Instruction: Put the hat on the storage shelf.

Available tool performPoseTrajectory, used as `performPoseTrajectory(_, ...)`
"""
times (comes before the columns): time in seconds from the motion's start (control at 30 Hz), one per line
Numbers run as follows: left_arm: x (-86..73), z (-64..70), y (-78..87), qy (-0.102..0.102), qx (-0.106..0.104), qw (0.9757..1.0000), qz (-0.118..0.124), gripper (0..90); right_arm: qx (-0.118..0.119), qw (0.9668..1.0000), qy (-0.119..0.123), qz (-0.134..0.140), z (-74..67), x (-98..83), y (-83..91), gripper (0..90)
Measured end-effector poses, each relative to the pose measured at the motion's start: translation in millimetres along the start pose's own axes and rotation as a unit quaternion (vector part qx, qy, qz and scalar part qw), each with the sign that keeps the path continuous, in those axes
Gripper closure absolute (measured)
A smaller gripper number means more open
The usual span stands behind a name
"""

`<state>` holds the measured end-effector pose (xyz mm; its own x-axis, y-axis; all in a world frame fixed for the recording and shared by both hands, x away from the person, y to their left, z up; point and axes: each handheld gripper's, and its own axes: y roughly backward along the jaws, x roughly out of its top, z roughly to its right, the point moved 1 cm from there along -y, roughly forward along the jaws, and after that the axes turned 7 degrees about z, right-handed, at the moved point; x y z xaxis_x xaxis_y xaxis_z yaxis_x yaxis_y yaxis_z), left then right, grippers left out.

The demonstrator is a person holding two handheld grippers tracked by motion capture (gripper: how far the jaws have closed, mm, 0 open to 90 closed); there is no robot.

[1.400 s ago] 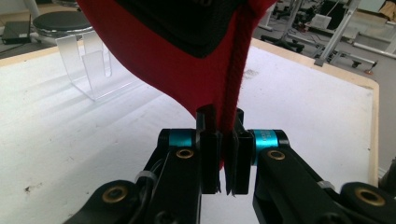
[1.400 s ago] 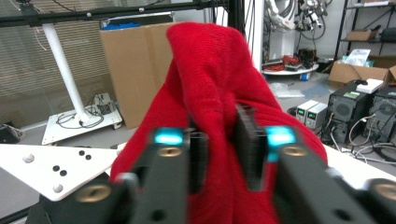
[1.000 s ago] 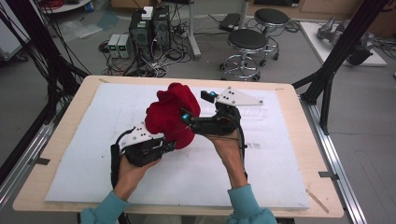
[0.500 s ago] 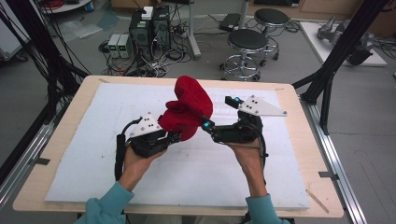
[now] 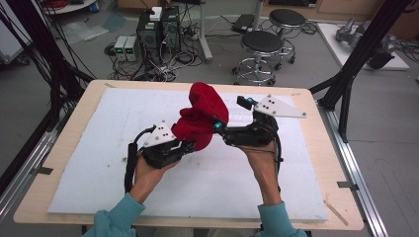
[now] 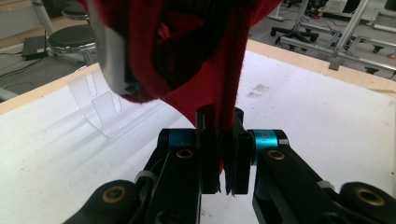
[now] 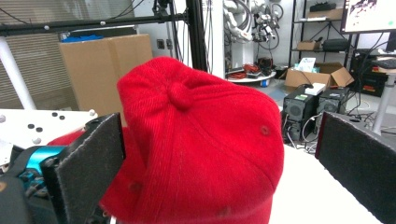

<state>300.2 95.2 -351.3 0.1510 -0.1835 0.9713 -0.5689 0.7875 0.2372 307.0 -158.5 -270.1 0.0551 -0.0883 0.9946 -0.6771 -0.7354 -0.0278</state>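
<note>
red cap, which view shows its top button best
The right gripper view: the red cap faces the camera, its top button plain between the open jaws. The high view shows the cap bunched up, held off the table. The left gripper view shows its edge pinched and its inside.

The left gripper has its two black jaws pressed together on a thin edge of the red cap, whose fabric hangs down into them from above — its dark inside and a white label face the camera. Behind and left of the cap, a clear plastic stand sits upright on the white-covered bench — stools and metal frames stand on the floor beyond.
</note>
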Motion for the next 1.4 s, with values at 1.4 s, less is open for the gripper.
performPoseTrajectory(1.4, 54.7, -63.0, -72.3, 0.014, 0.077, 0.9969, -0.007, 85.6, -0.149, 0.9878, -0.028, -0.033, 69.5, -121.8, 123.6, 0.5)
